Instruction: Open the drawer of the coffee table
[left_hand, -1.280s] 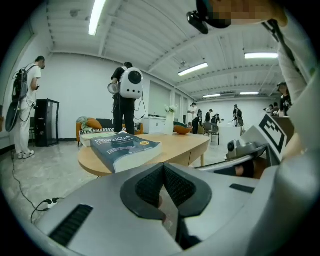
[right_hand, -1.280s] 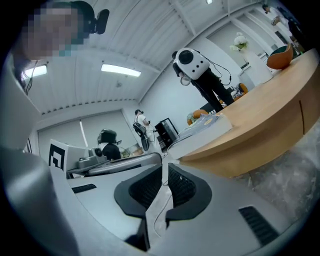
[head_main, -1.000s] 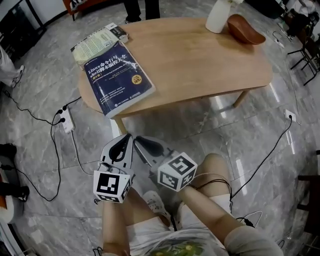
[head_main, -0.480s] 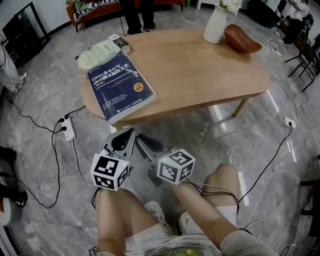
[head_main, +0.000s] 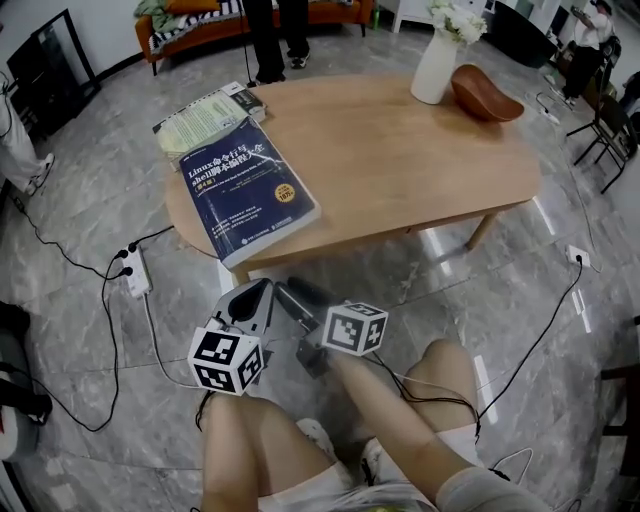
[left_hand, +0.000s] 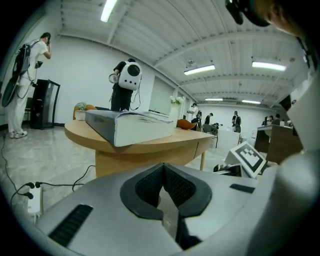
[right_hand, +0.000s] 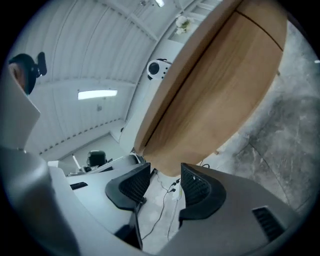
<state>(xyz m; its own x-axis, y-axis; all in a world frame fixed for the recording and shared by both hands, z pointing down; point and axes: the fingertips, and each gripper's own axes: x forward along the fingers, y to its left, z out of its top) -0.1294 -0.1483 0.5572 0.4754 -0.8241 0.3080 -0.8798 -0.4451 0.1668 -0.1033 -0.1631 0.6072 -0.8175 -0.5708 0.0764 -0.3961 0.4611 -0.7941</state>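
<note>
The oval wooden coffee table stands just beyond my two grippers. Its near apron panel shows in the left gripper view, with a vertical seam toward the right. In the right gripper view the same wooden side panel fills the frame, tilted. My left gripper is low in front of the table's near edge, jaws shut on nothing. Beside it my right gripper is rolled over. Its jaws have just been opening and now stand open and empty, short of the panel.
A thick blue book overhangs the table's near left edge, with a green book behind it. A white vase and brown bowl sit at the far right. A power strip and cables lie on the marble floor. A person's legs stand beyond.
Both grippers have sunk a little in front of the table. The right gripper has rolled and its jaws have gone from shut to open. The left jaws stay shut.
</note>
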